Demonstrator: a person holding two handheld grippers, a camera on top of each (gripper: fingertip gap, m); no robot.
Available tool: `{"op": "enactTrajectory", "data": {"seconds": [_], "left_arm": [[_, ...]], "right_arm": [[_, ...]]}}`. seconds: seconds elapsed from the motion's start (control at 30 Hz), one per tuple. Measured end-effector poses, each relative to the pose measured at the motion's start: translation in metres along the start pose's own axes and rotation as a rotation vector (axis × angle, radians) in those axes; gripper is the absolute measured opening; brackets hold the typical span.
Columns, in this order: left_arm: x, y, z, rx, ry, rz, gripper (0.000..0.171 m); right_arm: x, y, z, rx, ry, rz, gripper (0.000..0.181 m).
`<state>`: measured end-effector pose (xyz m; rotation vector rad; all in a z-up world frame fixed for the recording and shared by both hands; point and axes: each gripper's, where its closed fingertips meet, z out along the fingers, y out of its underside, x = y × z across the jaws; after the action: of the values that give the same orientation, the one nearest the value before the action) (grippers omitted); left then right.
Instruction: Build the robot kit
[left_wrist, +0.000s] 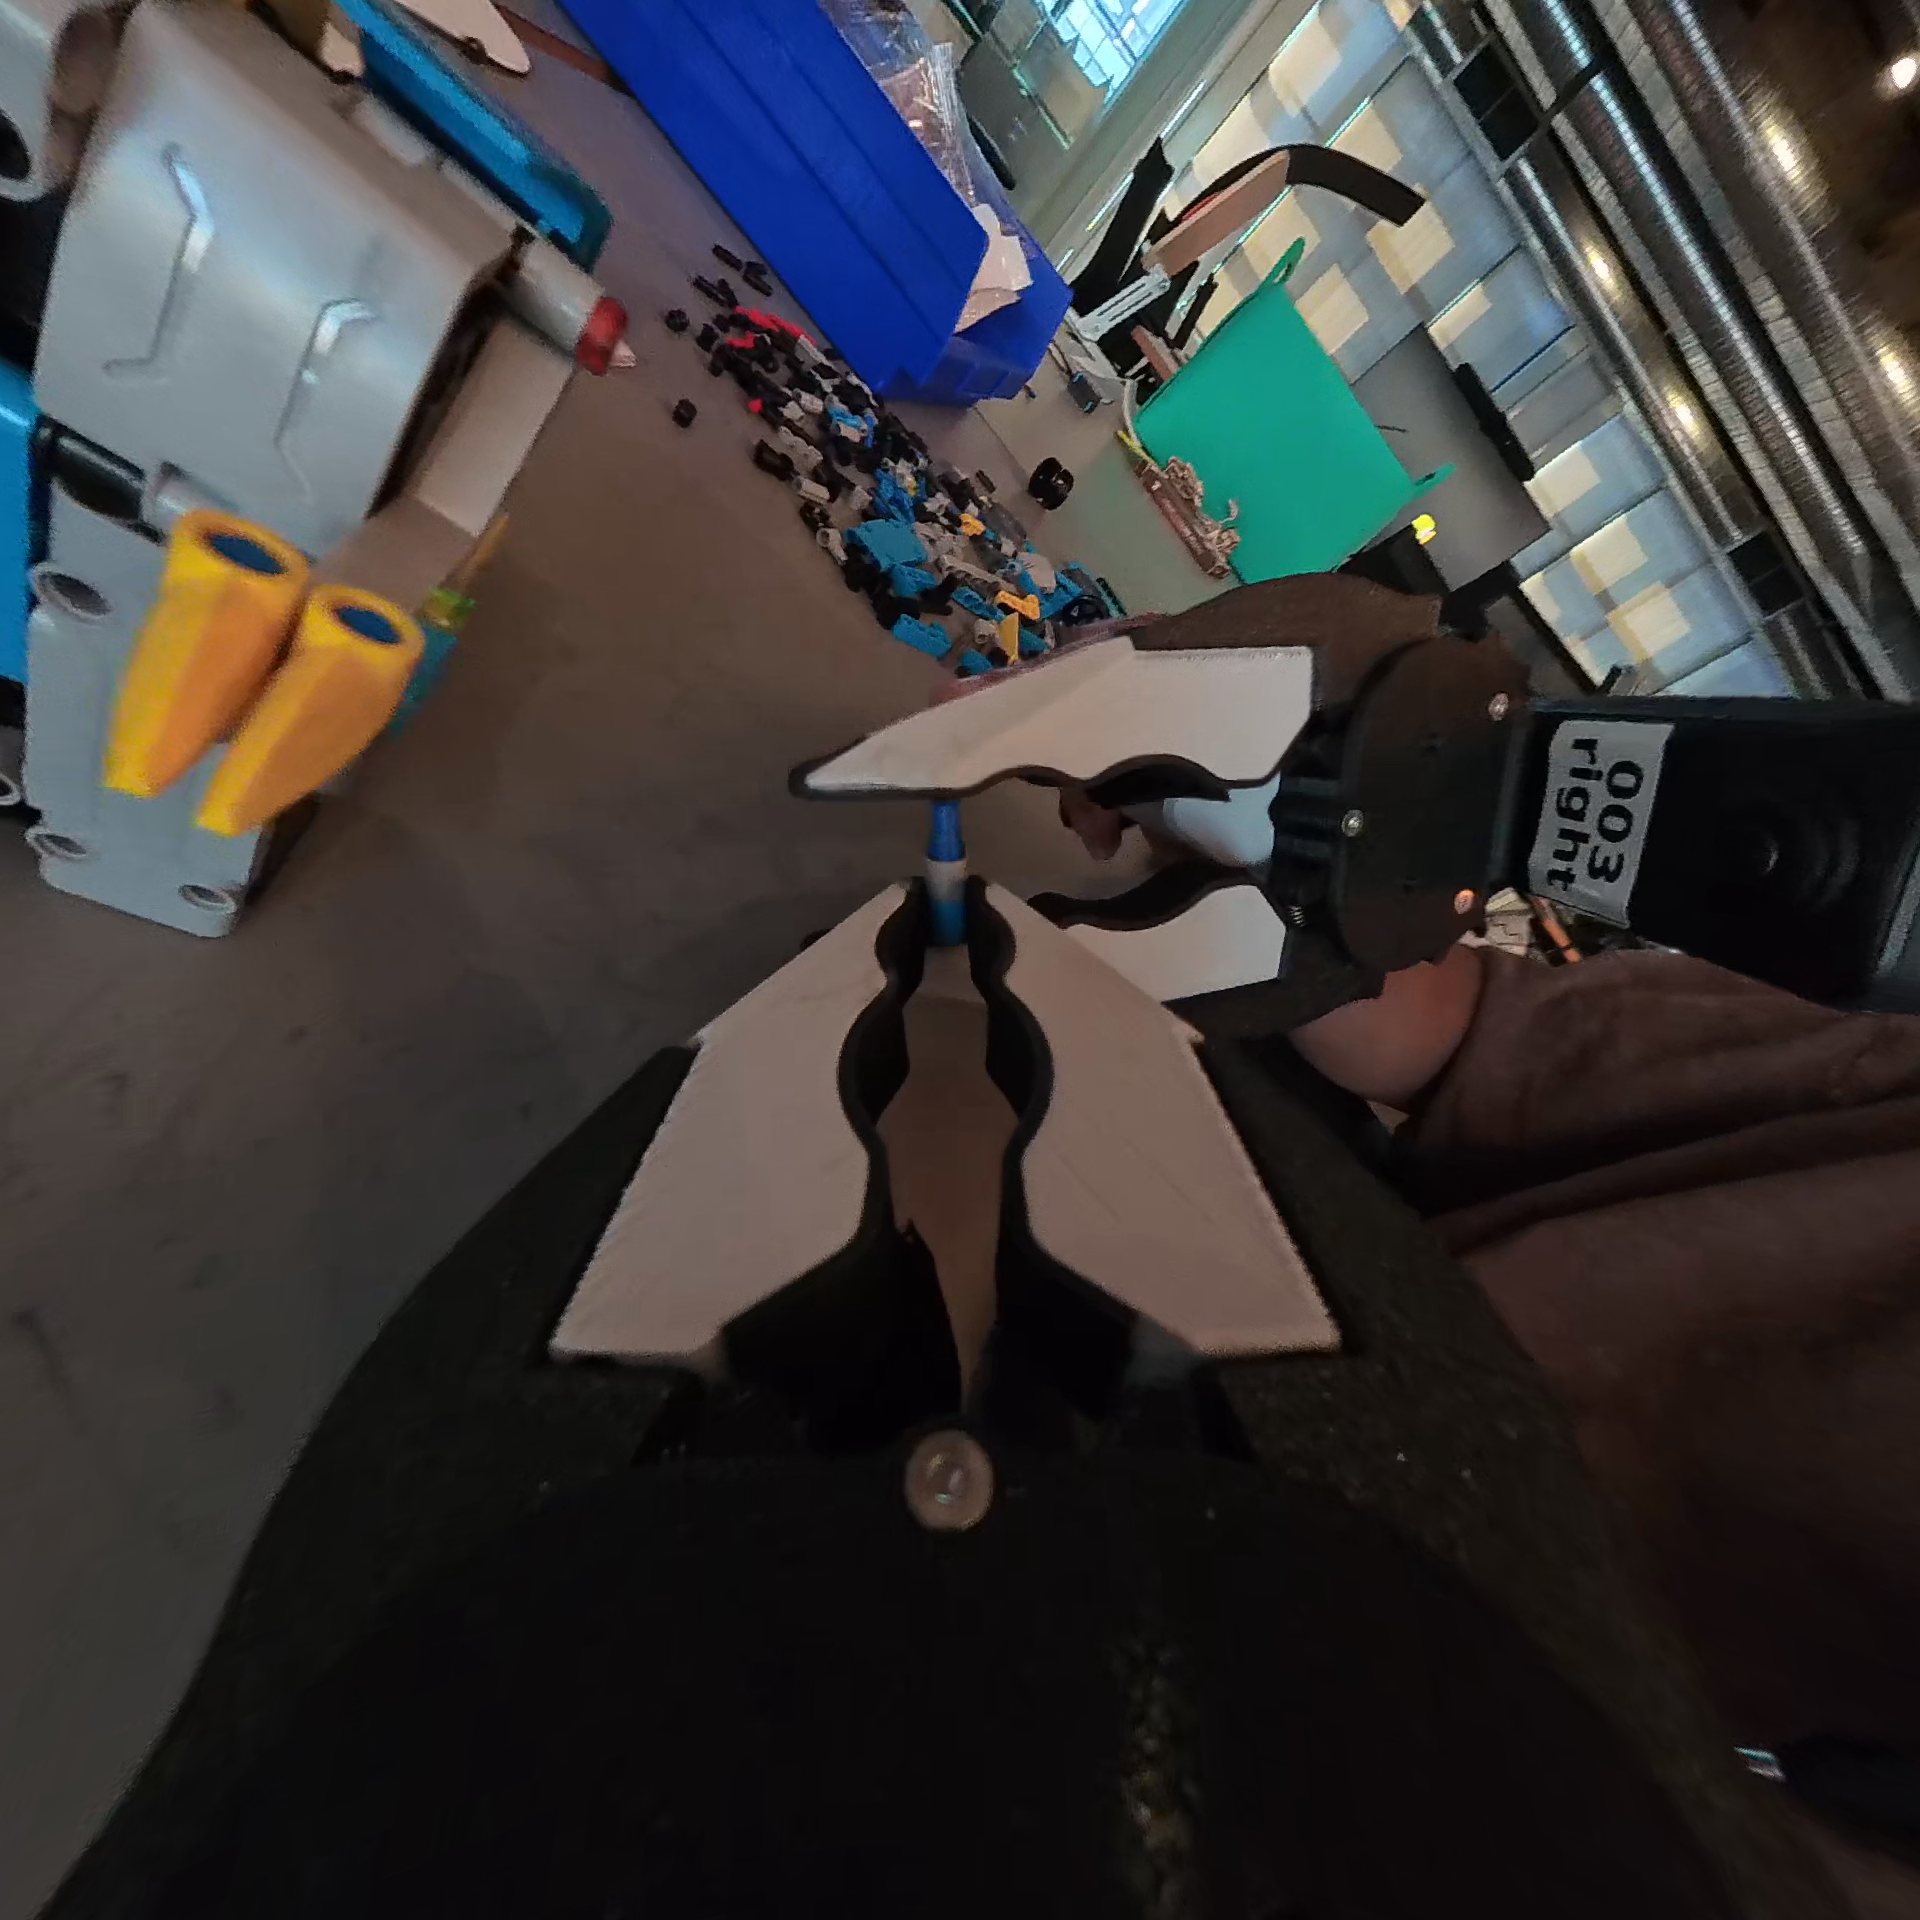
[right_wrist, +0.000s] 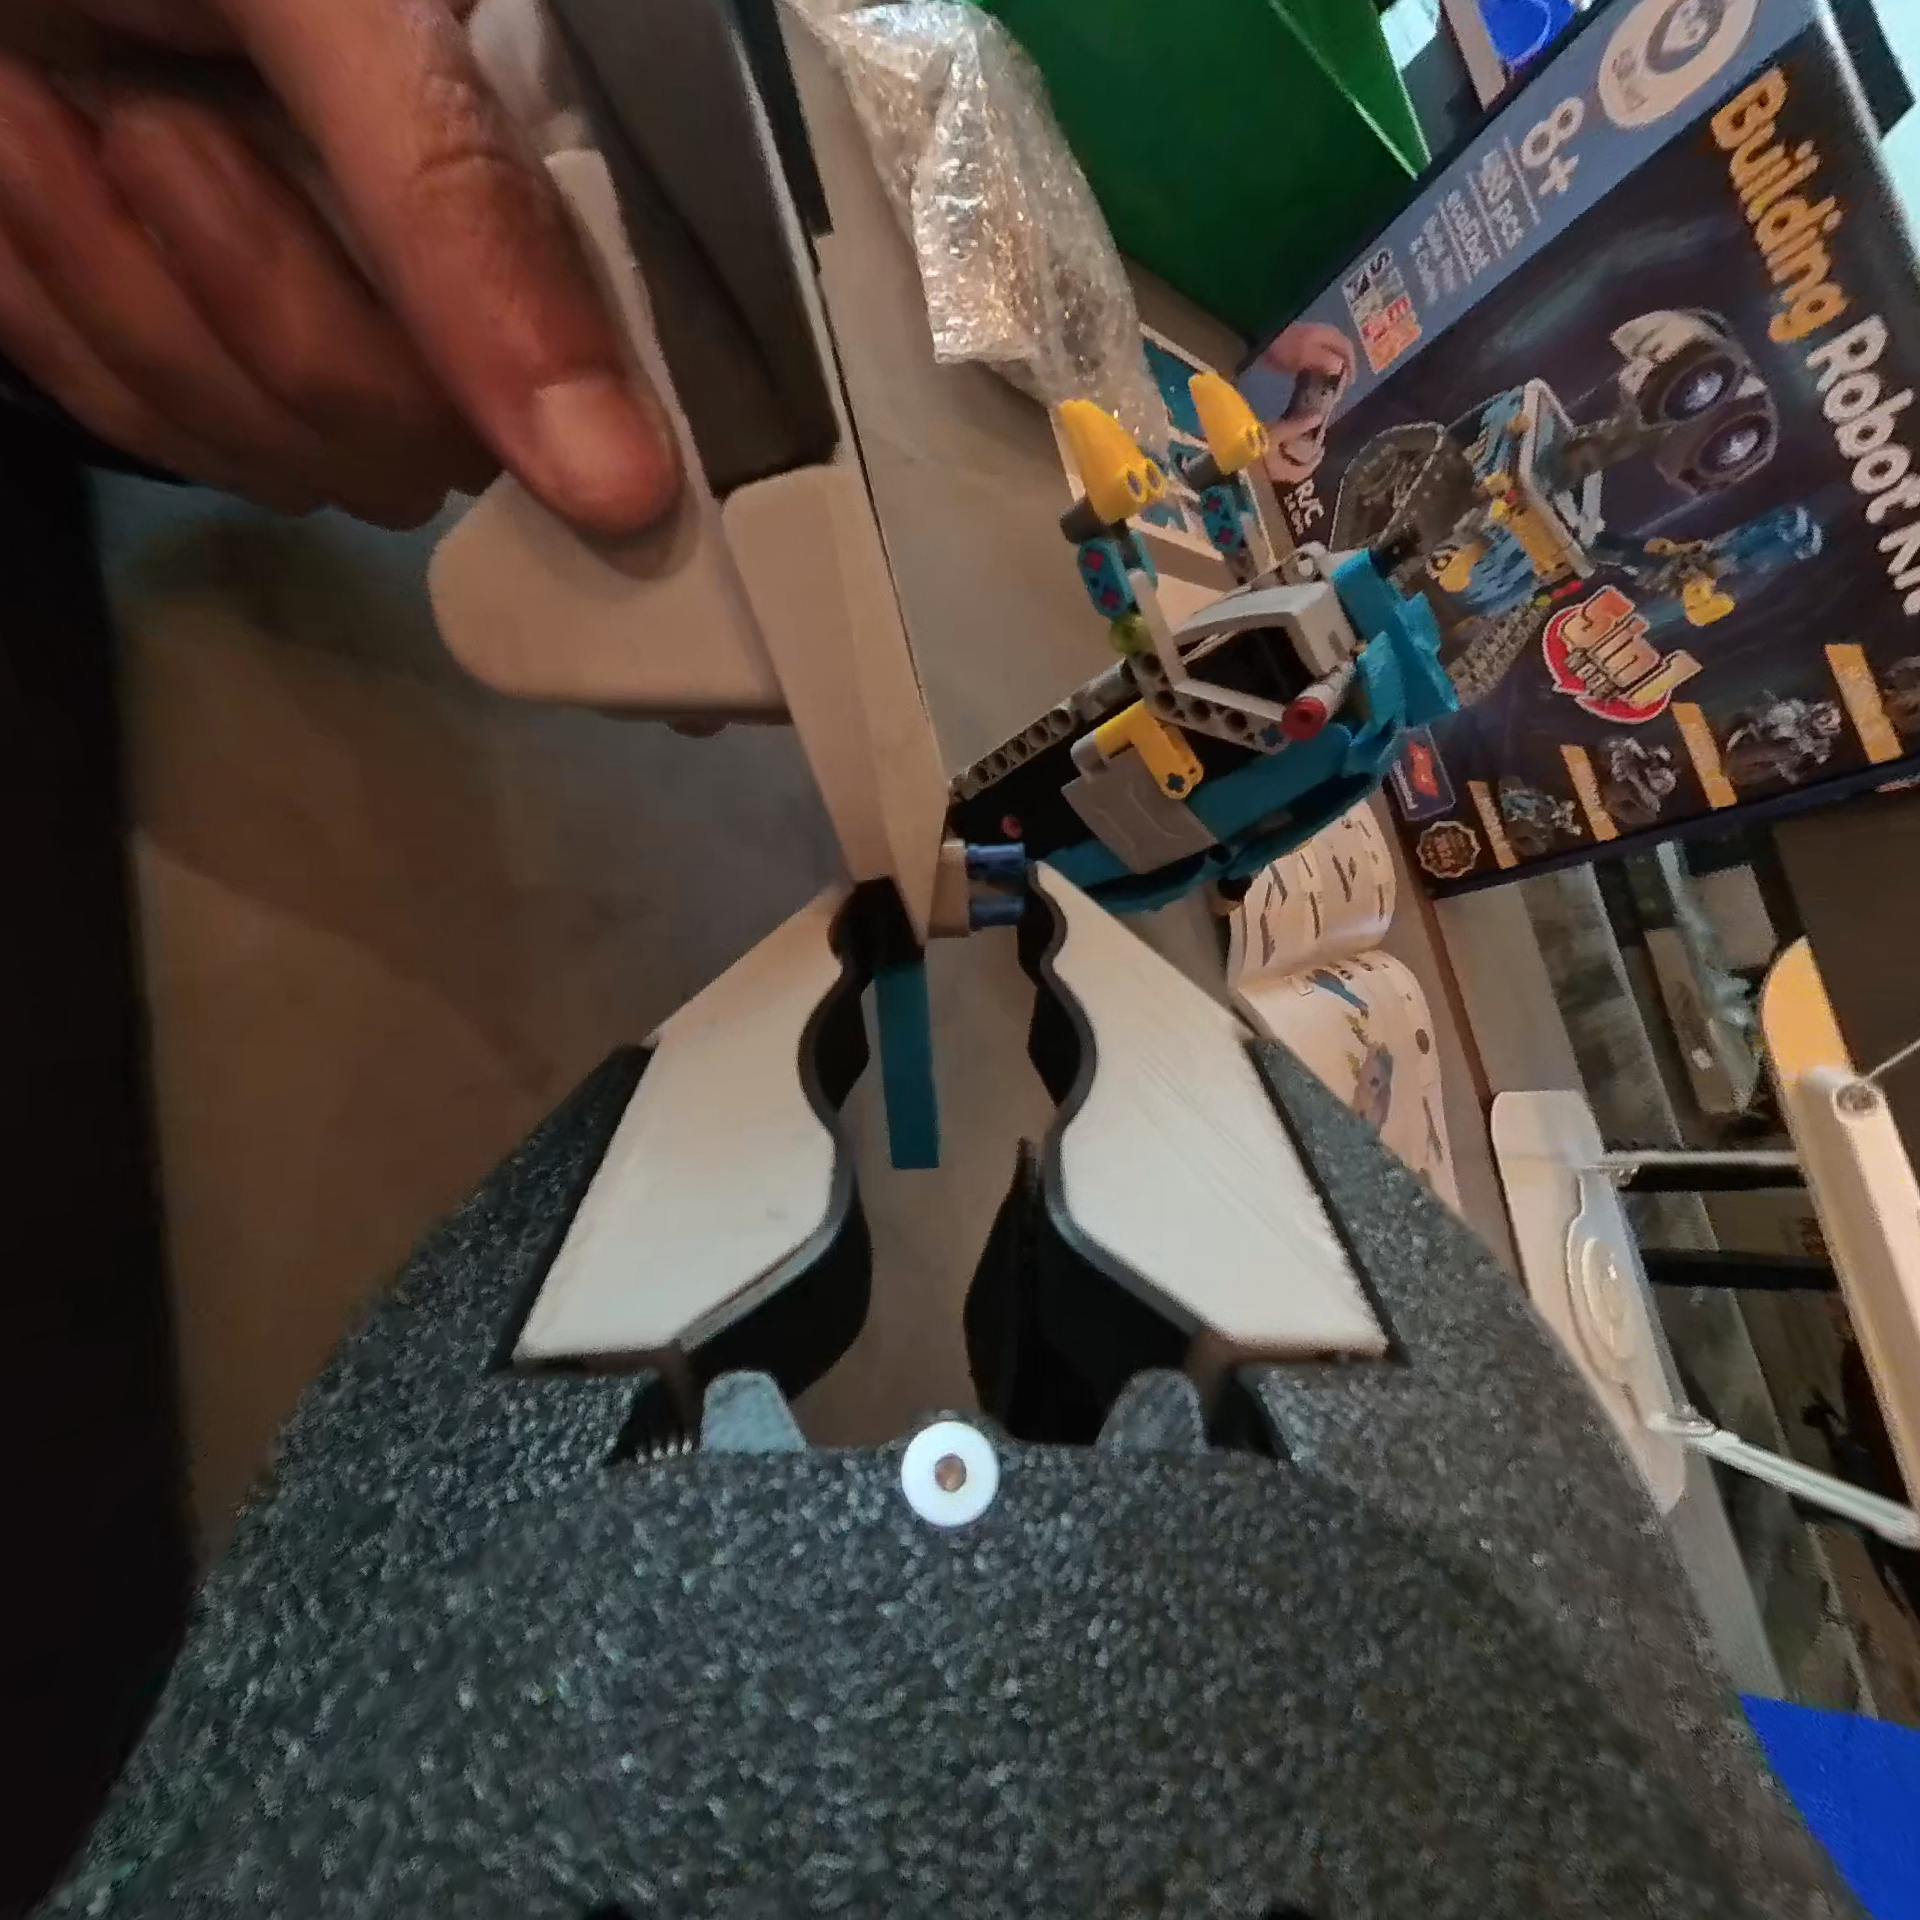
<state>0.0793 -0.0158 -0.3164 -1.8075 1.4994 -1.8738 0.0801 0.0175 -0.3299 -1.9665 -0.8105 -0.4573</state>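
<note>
Grey table (left_wrist: 582, 727), scattered toy bricks (left_wrist: 883, 499), blue bins (left_wrist: 831, 177)

I count two grippers, my left gripper (left_wrist: 943, 896) and my right gripper (right_wrist: 951, 894), with one blue pin (left_wrist: 945, 883) pinched at my left tips. Ahead of my right gripper stands one brick-built robot (right_wrist: 1236, 717) with two yellow cones (right_wrist: 1164, 457) on top, one printed box (right_wrist: 1621, 457) behind it. Beyond my left gripper sit two blue bins (left_wrist: 831, 177) and one loose-brick pile (left_wrist: 894, 499), too many to count.

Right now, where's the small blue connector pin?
Left wrist view, centre: the small blue connector pin sits pinched at the left gripper tips, its end touching the right gripper.
</note>
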Motion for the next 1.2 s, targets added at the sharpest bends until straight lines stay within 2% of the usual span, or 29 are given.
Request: {"op": "enactTrajectory", "data": {"seconds": [0.13, 0.33, 0.43, 0.5, 0.93, 1.1, 1.2], "left_arm": [[-0.001, 0.004, 0.003, -0.02, -0.024, 0.027, 0.006], [-0.004, -0.001, 0.0, 0.006, -0.024, -0.006, 0.006], [-0.004, 0.001, 0.001, -0.007, -0.018, -0.007, 0.006], [-0.003, 0.002, 0.002, -0.015, -0.021, 0.002, 0.006], [-0.001, 0.008, 0.004, -0.047, -0.01, 0.011, 0.006], [-0.004, 0.013, 0.007, -0.069, -0.026, 0.011, 0.006], [-0.004, 0.007, 0.005, -0.038, -0.019, -0.004, 0.006]], "right_arm": [[-0.004, 0.004, -0.001, -0.025, 0.002, -0.048, 0.024], [0.0, 0.001, 0.004, -0.01, 0.011, 0.038, 0.027], [0.002, -0.007, 0.002, 0.023, 0.076, -0.026, 0.039], [-0.001, -0.007, 0.003, 0.01, 0.06, -0.028, 0.029], [-0.007, -0.003, 0.0, -0.01, 0.02, -0.077, 0.026], [-0.014, 0.003, 0.002, -0.031, -0.058, -0.027, 0.026], [-0.009, -0.001, 0.003, -0.004, -0.058, 0.049, 0.027]]}}
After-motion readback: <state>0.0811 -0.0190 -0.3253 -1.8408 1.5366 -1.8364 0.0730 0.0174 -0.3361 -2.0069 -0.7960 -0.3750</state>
